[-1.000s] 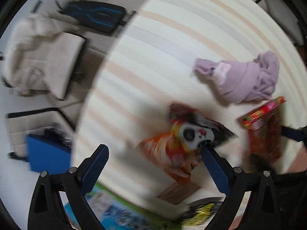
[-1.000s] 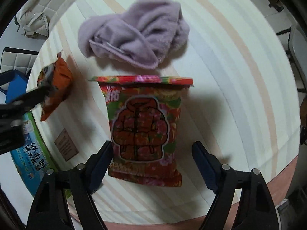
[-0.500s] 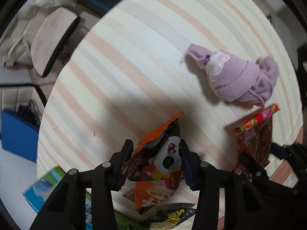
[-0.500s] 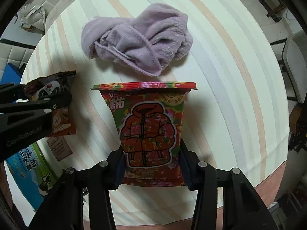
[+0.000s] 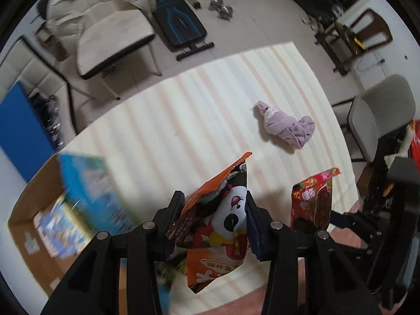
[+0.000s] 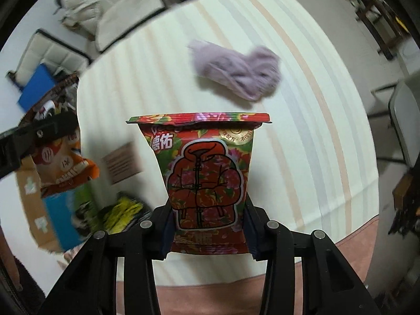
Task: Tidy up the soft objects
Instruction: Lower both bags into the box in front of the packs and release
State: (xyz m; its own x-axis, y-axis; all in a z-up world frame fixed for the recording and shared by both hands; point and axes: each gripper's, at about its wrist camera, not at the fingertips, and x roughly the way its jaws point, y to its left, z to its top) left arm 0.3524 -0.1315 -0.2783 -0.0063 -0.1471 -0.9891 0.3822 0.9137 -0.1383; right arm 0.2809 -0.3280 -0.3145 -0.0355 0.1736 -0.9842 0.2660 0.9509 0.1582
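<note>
- Fingers (image 5: 181, 204) of the left gripper (image 5: 214, 225) are clamped on an orange foil snack bag with a panda face (image 5: 223, 220), which is held off the worktop; its torn top corner points up and away.
- Fingers (image 6: 249, 225) of the right gripper (image 6: 207, 228) are pressed against both sides of a red flowered snack bag with a padded-jacket picture (image 6: 204, 178), gripping its lower half; the bag stands upright with its sealed top edge level.
- On the cream striped worktop (image 5: 183, 120) a crumpled lilac fleece cloth (image 5: 286, 127) lies alone, well apart from both bags.
- A brown cardboard box (image 5: 31, 210) stands open just beside the worktop's left edge; its inside shows light blue printed packaging, too blurred to tell what it is. A blue and green printed flap or carton (image 5: 86, 183) rises at its rim.
- Near the worktop's near-left corner lie a small brown card (image 6: 122, 161) and a yellow and black packet (image 6: 123, 212), blurred.
</note>
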